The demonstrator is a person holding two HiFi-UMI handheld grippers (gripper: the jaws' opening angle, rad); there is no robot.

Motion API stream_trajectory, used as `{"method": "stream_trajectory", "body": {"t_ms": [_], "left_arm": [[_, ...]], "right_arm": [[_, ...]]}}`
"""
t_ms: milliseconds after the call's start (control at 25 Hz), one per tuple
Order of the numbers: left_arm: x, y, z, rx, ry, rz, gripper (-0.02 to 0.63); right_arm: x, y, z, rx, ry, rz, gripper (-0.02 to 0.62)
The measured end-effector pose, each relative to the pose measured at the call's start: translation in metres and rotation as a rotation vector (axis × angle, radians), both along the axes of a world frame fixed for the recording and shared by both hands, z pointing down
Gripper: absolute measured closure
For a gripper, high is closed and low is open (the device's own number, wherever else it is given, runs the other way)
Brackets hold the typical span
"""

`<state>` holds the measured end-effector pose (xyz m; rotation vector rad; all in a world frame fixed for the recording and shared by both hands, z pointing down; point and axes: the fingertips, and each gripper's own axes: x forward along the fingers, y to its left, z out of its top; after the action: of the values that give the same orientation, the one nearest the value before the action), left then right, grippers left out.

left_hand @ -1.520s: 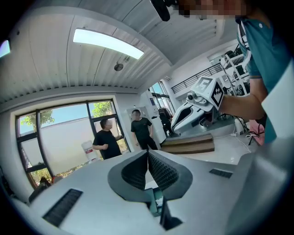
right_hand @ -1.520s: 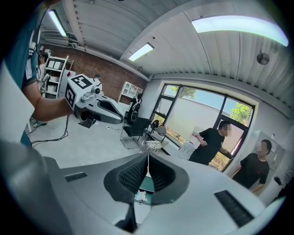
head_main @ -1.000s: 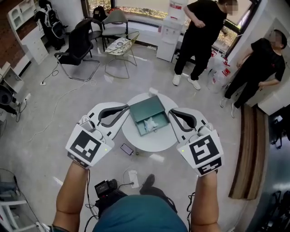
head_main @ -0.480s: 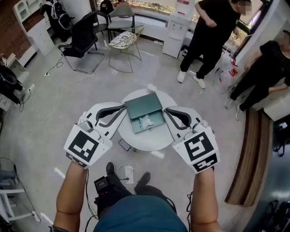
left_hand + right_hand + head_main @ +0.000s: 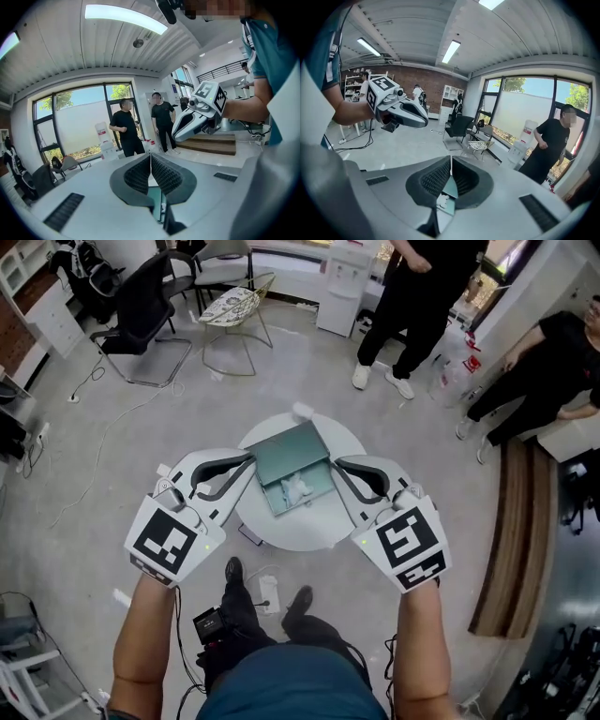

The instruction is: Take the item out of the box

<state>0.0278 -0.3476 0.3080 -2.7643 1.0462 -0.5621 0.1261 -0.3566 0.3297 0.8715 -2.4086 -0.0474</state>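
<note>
Head view: item indistinct inside box

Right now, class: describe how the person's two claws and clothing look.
The left claw and right claw have pale grey shells, black ribbed pads and a cube bearing black-and-white square markers. The shirt is teal, short-sleeved.

Teal box, white item
</note>
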Motion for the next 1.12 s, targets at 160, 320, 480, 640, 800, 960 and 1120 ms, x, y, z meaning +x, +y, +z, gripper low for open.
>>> {"method": "stream_trajectory", "body": {"t_ms": [160, 320, 480, 640, 800, 960, 1120], "left_arm": [[-0.013, -0.026, 0.018, -0.021, 0.010, 0.032, 0.583], [-0.027, -0.049, 0.042, -0.050, 0.007, 0.036, 0.583], [-0.037, -0.063, 0.076, -0.086, -0.001, 0.035, 0.583], [-0.052, -0.073, 0.110, -0.124, -0.005, 0.027, 0.583], [-0.061, -0.080, 0.147, -0.161, -0.010, 0.026, 0.583], [-0.071, -0.091, 0.180, -0.200, -0.010, 0.025, 0.583], [-0.079, -0.101, 0.212, -0.236, -0.008, 0.019, 0.583]], "right_arm": [[-0.015, -0.027, 0.030, -0.042, 0.011, 0.010, 0.555], [-0.023, -0.053, 0.063, -0.083, 0.019, 0.018, 0.555], [-0.027, -0.070, 0.106, -0.133, 0.032, 0.015, 0.555], [-0.035, -0.084, 0.152, -0.179, 0.052, 0.015, 0.555], [-0.040, -0.095, 0.201, -0.226, 0.074, 0.011, 0.555], [-0.046, -0.108, 0.249, -0.277, 0.100, 0.006, 0.555], [-0.050, -0.118, 0.300, -0.325, 0.146, -0.008, 0.554]]}}
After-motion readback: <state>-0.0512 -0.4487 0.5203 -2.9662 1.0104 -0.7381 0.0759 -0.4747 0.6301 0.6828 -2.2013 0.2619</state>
